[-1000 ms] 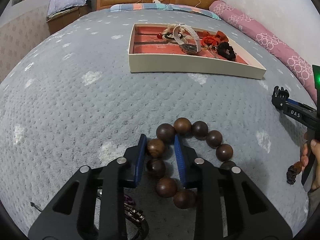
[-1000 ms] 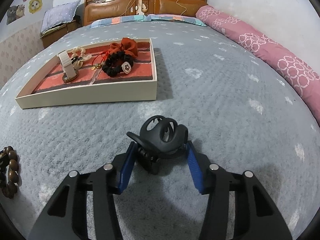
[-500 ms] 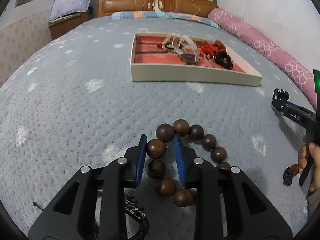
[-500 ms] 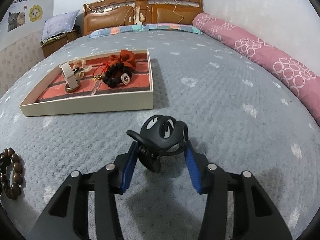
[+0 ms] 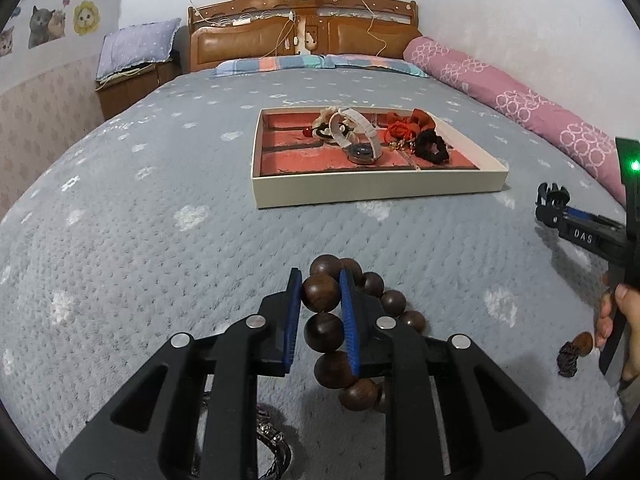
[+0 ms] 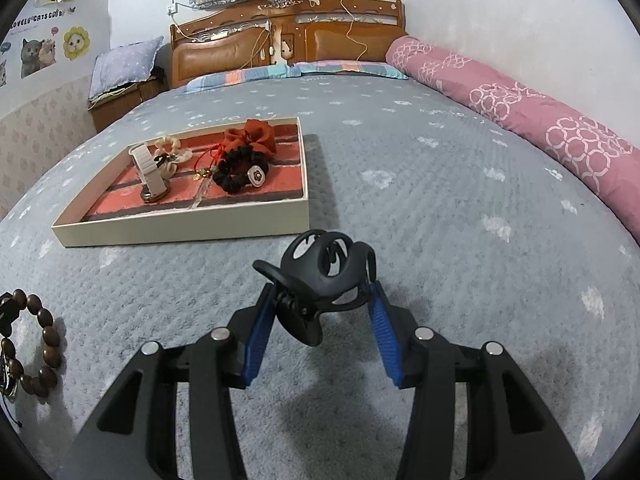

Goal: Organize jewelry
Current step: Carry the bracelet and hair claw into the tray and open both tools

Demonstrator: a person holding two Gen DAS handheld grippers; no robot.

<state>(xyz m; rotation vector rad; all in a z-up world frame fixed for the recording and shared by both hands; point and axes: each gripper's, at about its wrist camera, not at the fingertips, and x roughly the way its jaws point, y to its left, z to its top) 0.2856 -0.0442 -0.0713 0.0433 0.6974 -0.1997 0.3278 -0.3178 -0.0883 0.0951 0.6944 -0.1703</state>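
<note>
left gripper (image 5: 319,286): lower centre of the left wrist view; its jaws have just been closing and now clamp on one bead of the wooden bead bracelet (image 5: 348,328), with the rest of the loop trailing to the lower right behind the right-hand pad.
right gripper (image 6: 320,300): lower centre of the right wrist view; its jaws are clamped on the black claw clip (image 6: 320,276), which stands clear above the grey bedspread (image 6: 440,208).
tray (image 5: 376,194): cream-walled, red-lined, upper centre of the left view; it already carries a pale watch strap (image 5: 356,132), a cream scrunchie, a red cloth flower (image 5: 404,126) and a black scrunchie (image 5: 431,148).
free space: the nearest row and the left compartments of the tray look bare, judged the best landing spots.
step in hand: judged to be the lift and carry of both pieces toward the tray.
doing it well, bracelet: the grip sits on a single round bead, so it could roll out; a slow, level carry with the loop hanging free seems wise.
doing it well, clip: clear the near wall of the tray before lowering, and part the jaws only once the clip rests on the lining.
left behind: a silver chain (image 5: 272,436) under the left gripper and a small dark charm (image 5: 572,354) by the person's fingers at the right edge lie on the bed.
</note>
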